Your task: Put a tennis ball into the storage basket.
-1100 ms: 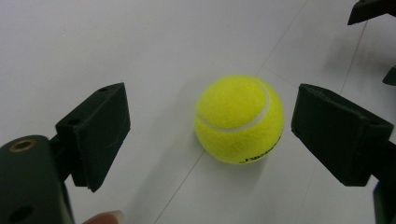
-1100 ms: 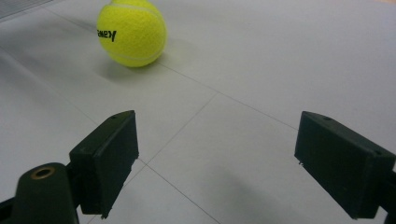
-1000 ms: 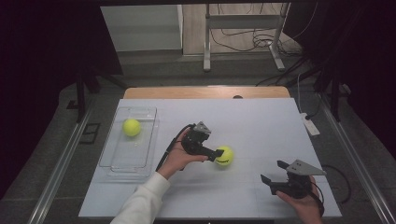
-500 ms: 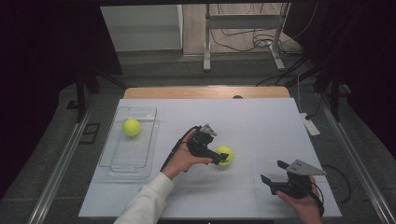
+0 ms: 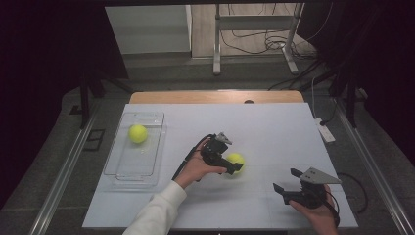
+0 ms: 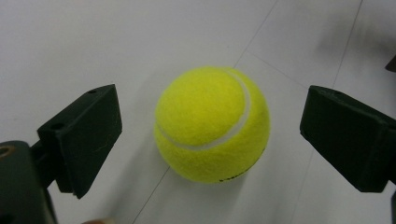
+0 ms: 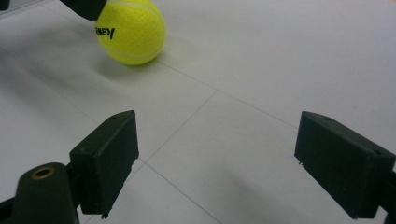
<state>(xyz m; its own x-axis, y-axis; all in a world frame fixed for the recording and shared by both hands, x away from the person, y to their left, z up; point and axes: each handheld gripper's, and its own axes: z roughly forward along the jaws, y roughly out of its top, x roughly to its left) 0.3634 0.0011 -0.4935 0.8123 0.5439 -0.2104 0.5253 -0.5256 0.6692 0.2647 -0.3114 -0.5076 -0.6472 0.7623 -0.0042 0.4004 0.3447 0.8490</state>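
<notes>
High view is showing two tennis balls: one tennis ball (image 5: pixel 235 159) lying on the white table (image 5: pixel 274 127), a second ball (image 5: pixel 138 133) sitting in the one clear tray (image 5: pixel 122 171) at left. Two grippers: left gripper (image 5: pixel 236 168) is straddling the table ball, its jaws just opening wide, gaps showing both sides. Right gripper (image 5: pixel 285 180) is hovering spread, nothing between.
</notes>
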